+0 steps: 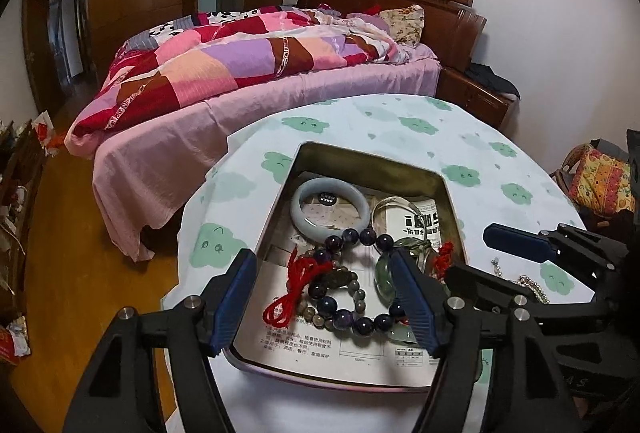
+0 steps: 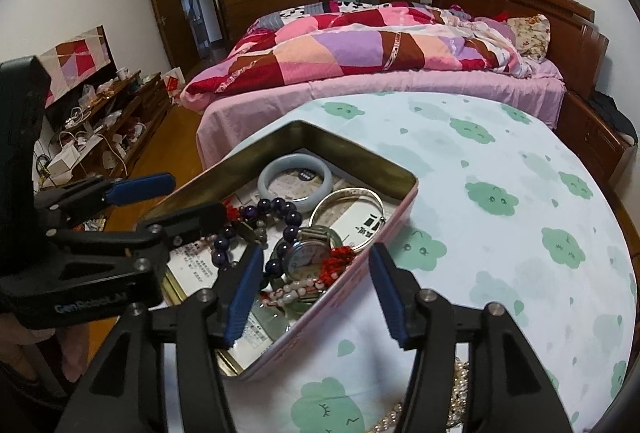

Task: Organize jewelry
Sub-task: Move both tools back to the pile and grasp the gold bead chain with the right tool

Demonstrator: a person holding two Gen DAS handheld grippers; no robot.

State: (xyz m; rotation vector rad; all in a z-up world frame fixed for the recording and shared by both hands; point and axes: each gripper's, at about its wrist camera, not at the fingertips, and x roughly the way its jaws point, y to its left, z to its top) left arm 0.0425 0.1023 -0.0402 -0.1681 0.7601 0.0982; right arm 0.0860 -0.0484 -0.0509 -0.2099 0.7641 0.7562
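Tin: shallow rectangular pink metal tin (image 2: 394, 221), lidless, on table with cloud-print cloth (image 2: 492, 201)
Contents: pale jade bangle (image 1: 330, 207), dark purple bead bracelet (image 1: 352, 313), silver bangle (image 2: 352, 205), round-faced watch (image 2: 306, 259), red cord (image 1: 292, 293)
Left gripper (image 1: 326, 301): spread wide above tin, gripping nothing
Right gripper (image 2: 316, 293): partly open astride tin's near wall, empty
Loose: pearl strand (image 2: 400, 417) on cloth beside tin
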